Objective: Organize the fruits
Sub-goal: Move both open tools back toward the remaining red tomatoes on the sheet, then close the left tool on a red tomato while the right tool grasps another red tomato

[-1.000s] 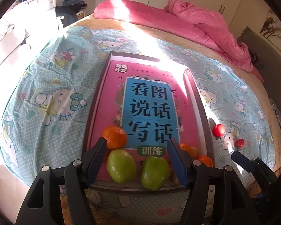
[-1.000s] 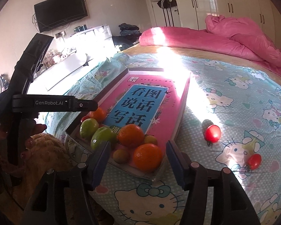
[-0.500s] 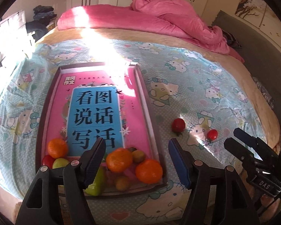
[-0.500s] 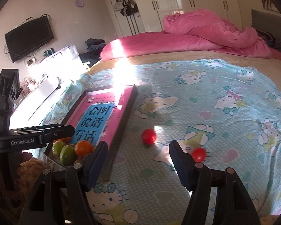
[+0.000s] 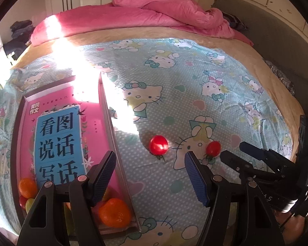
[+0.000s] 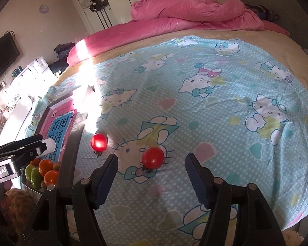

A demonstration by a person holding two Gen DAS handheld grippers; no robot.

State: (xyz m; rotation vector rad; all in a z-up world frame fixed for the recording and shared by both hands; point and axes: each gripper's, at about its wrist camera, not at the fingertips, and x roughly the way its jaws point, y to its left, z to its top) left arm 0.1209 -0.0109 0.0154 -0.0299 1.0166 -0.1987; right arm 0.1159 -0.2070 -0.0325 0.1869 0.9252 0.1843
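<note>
Two cherry tomatoes lie loose on the bed, beside the tray. Our right gripper has its fingers spread and empty, the nearer tomato just ahead between them; our left gripper, likewise agape, faces the other tomato.

Two fisheye views from handheld grippers, both angled down over a bed sheet. The left view faces 12 o'clock with a tray at 8 o'clock; the right view sits further right. Both share two tomatoes
</note>
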